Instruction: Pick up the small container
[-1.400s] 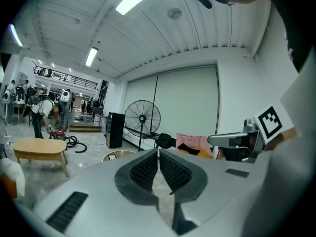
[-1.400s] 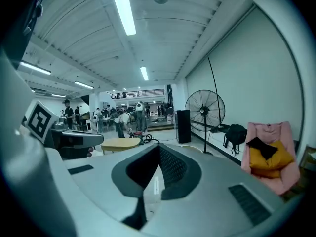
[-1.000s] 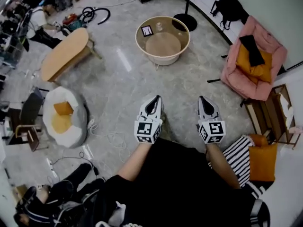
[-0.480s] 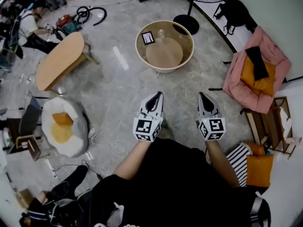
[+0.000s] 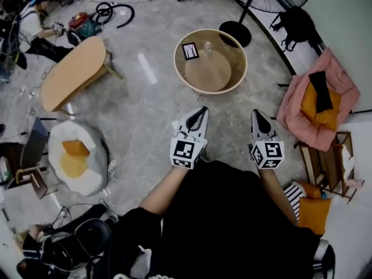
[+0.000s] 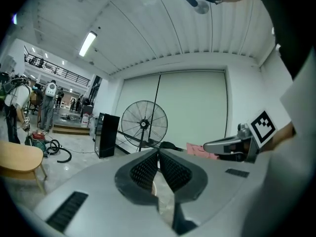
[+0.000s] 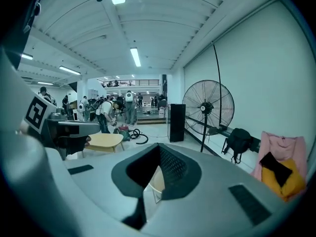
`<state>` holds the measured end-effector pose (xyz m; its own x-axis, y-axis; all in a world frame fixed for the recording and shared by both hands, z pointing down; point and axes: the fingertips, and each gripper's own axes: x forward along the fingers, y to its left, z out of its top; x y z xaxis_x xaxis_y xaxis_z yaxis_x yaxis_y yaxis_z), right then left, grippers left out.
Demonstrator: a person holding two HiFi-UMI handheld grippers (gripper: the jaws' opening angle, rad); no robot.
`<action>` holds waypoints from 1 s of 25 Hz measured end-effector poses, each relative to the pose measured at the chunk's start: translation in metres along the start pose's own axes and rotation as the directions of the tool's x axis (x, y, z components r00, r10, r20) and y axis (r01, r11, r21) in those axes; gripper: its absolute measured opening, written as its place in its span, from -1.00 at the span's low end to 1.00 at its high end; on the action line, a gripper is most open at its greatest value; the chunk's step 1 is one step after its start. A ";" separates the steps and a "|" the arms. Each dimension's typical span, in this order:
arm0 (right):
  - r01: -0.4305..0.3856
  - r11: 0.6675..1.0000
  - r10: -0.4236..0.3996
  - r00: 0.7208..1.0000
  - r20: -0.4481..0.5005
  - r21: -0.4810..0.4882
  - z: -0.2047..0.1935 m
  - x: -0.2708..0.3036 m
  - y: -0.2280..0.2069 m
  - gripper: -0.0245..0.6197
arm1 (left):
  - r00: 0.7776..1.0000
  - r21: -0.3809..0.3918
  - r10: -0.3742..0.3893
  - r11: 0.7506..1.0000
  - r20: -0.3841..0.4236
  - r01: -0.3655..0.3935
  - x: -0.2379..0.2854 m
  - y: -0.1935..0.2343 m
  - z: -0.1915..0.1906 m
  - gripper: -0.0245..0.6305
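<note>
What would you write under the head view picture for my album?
Both shut, the left gripper and right gripper point toward a round table holding a small container.

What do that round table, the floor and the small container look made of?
Round table: pale wood-look rim, matt; its top may be clear glass, as a tan disc shows below it.
Floor: grey stone or tile, polished, with a bright light streak reflected.
Small container: pale, too small to tell.
</note>
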<state>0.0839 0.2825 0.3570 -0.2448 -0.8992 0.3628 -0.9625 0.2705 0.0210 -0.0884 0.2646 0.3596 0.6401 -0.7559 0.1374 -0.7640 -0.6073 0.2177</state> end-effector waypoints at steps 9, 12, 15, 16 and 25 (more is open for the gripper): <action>0.020 1.000 -0.020 1.000 -0.004 -0.013 0.023 0.046 -0.007 -0.86 | 1.000 -0.027 0.003 1.000 0.001 -0.003 0.028 0.045 0.005 -0.84; 0.054 0.998 -0.055 0.998 -0.017 -0.044 0.018 0.053 -0.017 -0.86 | 1.000 -0.039 0.011 0.999 -0.002 -0.011 0.040 0.057 0.000 -0.84; 0.064 0.997 -0.066 0.997 -0.042 -0.047 0.013 0.068 -0.030 -0.86 | 0.999 -0.048 0.038 0.998 -0.013 -0.038 0.053 0.065 -0.005 -0.84; 0.053 0.998 -0.055 0.998 -0.044 -0.045 0.014 0.074 -0.033 -0.86 | 0.999 -0.055 0.049 0.997 -0.019 -0.050 0.057 0.067 -0.007 -0.84; -0.070 0.995 0.070 0.998 0.001 -0.069 0.052 0.183 -0.067 -0.86 | 0.978 -0.117 0.204 0.971 -0.036 -0.207 0.111 0.103 -0.012 -0.84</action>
<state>0.0971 0.0822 0.3737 -0.3120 -0.8783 0.3623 -0.9326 0.3560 0.0599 -0.0948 0.1208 0.4086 0.4732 -0.8547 0.2137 -0.8651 -0.4049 0.2960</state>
